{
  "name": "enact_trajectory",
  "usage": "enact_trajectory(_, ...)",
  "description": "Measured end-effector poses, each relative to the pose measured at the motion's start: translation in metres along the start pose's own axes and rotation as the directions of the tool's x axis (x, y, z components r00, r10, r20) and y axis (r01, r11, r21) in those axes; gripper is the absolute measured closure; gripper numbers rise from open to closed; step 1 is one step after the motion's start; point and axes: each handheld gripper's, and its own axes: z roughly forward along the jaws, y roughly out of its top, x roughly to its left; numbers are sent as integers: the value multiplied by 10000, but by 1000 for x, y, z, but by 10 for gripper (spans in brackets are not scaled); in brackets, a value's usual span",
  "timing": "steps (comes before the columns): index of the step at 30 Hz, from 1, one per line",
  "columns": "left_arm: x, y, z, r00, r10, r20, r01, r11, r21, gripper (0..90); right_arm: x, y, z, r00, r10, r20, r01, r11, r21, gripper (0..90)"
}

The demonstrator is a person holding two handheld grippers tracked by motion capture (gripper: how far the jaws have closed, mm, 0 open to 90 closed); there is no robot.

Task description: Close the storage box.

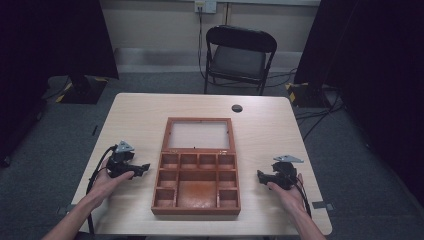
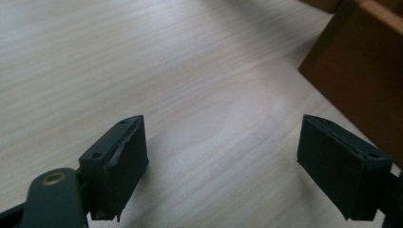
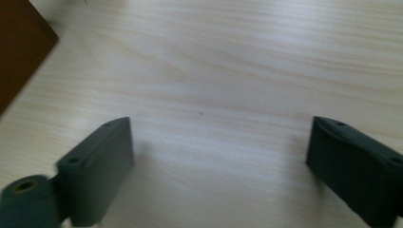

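Box lay open between the two grippers — untouched.
Left gripper and right gripper stood with jaws apart, empty; an off-centre push could skew the box.

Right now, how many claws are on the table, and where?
2. The left claw is left of the open wooden box, the right claw is right of it. Both are open and empty, each held in a hand.

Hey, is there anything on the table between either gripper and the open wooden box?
Nothing visible. Bare table lies between the left gripper and the wooden box, and between the right gripper and the box. Both grippers are open and empty.
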Motion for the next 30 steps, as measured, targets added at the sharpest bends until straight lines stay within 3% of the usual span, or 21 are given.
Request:
enact_trajectory(4, -1, 7, -7, 9999, -75, 91, 78, 9991, -415, 181, 1, 4, 0, 10000, 72, -33, -72, 9998, 207, 143)
enact_trajectory(5, -1, 10, -9, 9995, -302, -32, 300, 9979, -575, 186, 2, 6, -1, 9998, -63, -195, 68, 9997, 226, 146)
enact_trajectory(8, -1, 12, -11, 9986, -512, 128, 521, 9958, -748, 189, 4, 8, -3, 9996, -203, -220, 206, 9996, 167, 145)
enact_trajectory(9, -1, 13, -12, 9984, -482, 294, 505, 9950, -857, 190, 5, 9, -4, 9995, -227, -209, 230, 9997, 123, 146)
enact_trajectory(10, -2, 19, -13, 9990, -294, 342, 313, 9978, -579, 185, 6, 12, -7, 9988, -376, -310, 373, 9993, -88, 160)
enact_trajectory(12, -2, 22, -15, 9990, -278, 354, 298, 9979, -575, 181, 7, 18, -8, 9984, -495, -285, 488, 9985, -247, 160)
enact_trajectory(13, -4, 26, -17, 9985, -475, 280, 502, 9934, -1028, 186, 8, 22, -8, 9983, -524, -239, 516, 9982, -320, 160)
enact_trajectory(16, -6, 30, -18, 9992, -368, 136, 380, 9943, -993, 199, 9, 30, -6, 9976, -641, -256, 629, 9970, -459, 166)
enact_trajectory(18, -5, 35, -17, 9995, -232, 233, 247, 9973, -696, 193, 11, 39, -3, 9968, -590, -547, 562, 9971, -518, 166)
enact_trajectory(21, -4, 43, -16, 9981, -610, 96, 617, 9903, -1242, 199, 16, 53, 1, 9958, -479, -780, 424, 9966, -710, 174)
enact_trajectory(22, -3, 49, -12, 9974, -620, 377, 652, 9938, -900, 191, 19, 63, 2, 9943, -378, -1000, 292, 9958, -862, 186)
enact_trajectory(26, -5, 60, -7, 9986, -421, 310, 446, 9953, -861, 175, 24, 76, 4, 9886, -224, -1486, 121, 9975, -698, 208)
enact_trajectory(28, -6, 68, -4, 9972, -615, 436, 664, 9904, -1215, 178, 28, 91, 10, 9793, -152, -2017, 30, 9982, -605, 208)
enact_trajectory(30, -7, 71, -3, 9974, -542, 474, 592, 9920, -1117, 175, 29, 94, 11, 9792, -189, -2021, 55, 9978, -665, 208)
